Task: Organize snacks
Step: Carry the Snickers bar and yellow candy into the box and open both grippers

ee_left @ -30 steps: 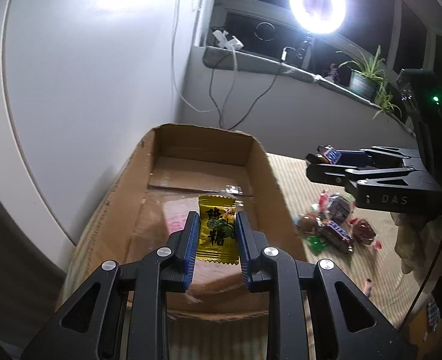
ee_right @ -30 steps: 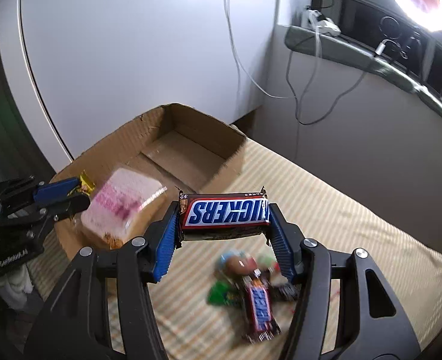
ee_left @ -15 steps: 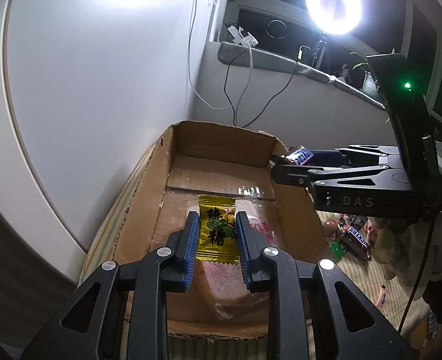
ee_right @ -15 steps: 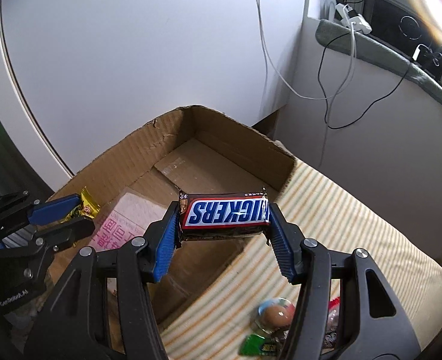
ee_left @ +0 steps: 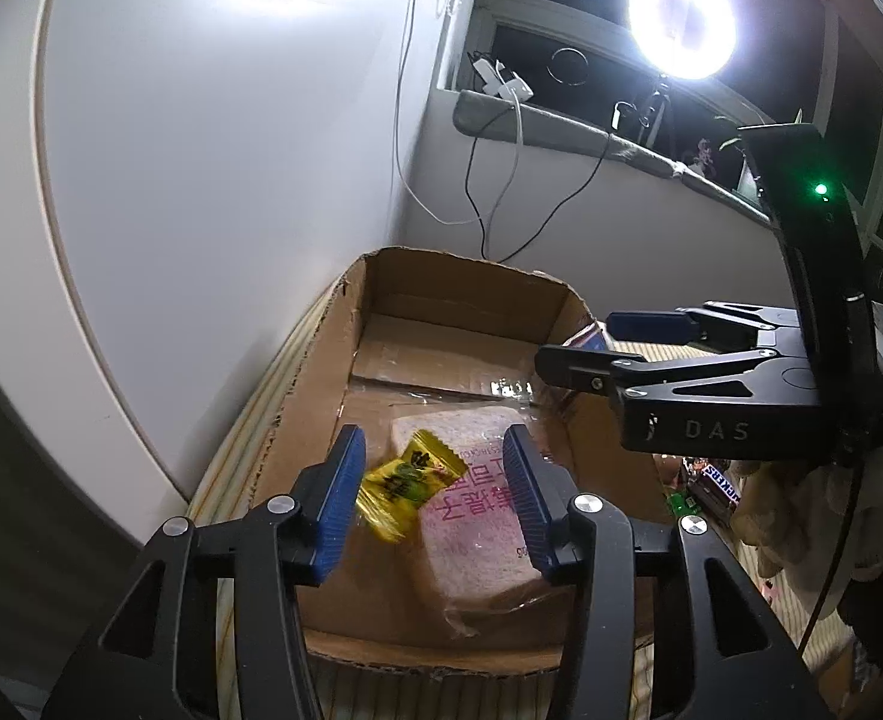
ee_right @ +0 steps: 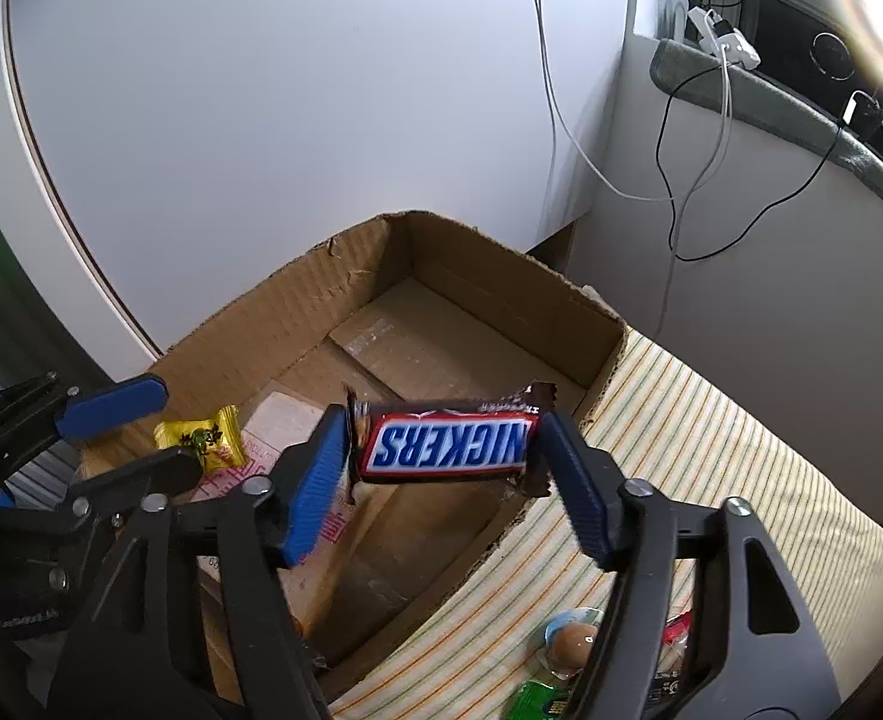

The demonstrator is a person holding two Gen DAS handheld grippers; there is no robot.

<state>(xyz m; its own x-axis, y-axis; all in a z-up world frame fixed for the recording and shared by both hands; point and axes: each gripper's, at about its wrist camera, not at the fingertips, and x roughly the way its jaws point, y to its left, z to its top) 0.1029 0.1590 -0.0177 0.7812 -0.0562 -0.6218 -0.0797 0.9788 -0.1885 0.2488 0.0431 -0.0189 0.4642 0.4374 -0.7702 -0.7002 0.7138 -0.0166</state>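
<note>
My left gripper is open over the near end of the cardboard box. A yellow candy hangs loose between its fingers, tilted, above a wrapped bread slice lying in the box. My right gripper is open over the box's right wall. A Snickers bar sits loose between its blue pads, clear of the right one. The left gripper and yellow candy also show in the right wrist view.
The box stands on a striped cloth against a white wall. More snacks lie on the cloth right of the box, with another Snickers among them. Cables hang down the wall; a ring light shines from the sill.
Both grippers have opened. The yellow candy and the Snickers bar have come loose from the pads. The right gripper has moved left, over the box.
</note>
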